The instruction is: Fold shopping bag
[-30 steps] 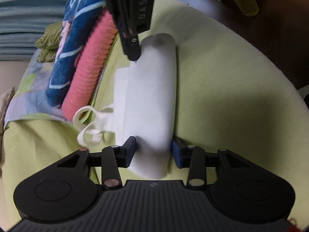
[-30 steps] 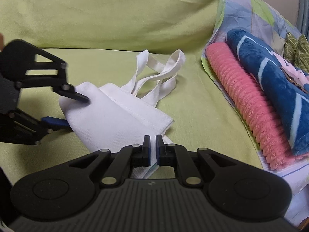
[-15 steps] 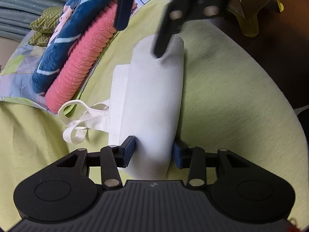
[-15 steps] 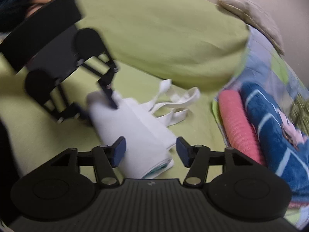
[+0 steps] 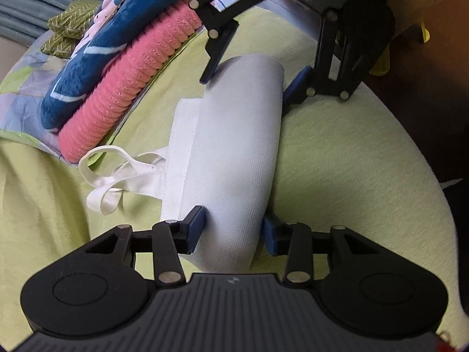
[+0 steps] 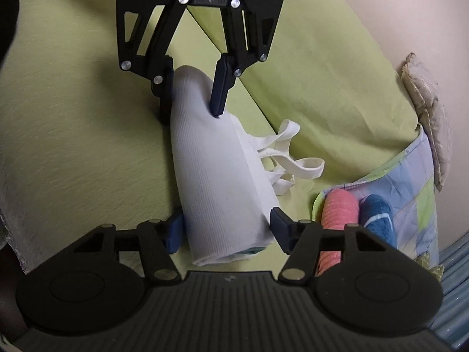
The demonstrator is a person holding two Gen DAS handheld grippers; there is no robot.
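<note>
- Shopping bag: white woven fabric, folded into a long rounded bundle, lying on the yellow-green bed cover. Its long axis runs from one gripper to the other.
- Bag handles: white straps, loose and looped, trailing off the bundle's side onto the cover. In the left wrist view they lie left of the bundle, toward the pink towel roll.
- Left gripper: jaws parted about as wide as the bundle and set either side of its near end. The left blue pad touches the fabric; the right pad sits just beside it. Whether it is pressing cannot be told.
- Right gripper: jaws spread wide, straddling the opposite end of the bundle. The right pad stands just clear of the fabric; the left pad is partly hidden behind it. No firm hold is evident.
- The right wrist view shows a teal edge at the bundle's near open end.
- Surroundings: the pink roll lies against a blue patterned blanket on a pastel patchwork sheet, near the handles but apart from the bundle.
</note>
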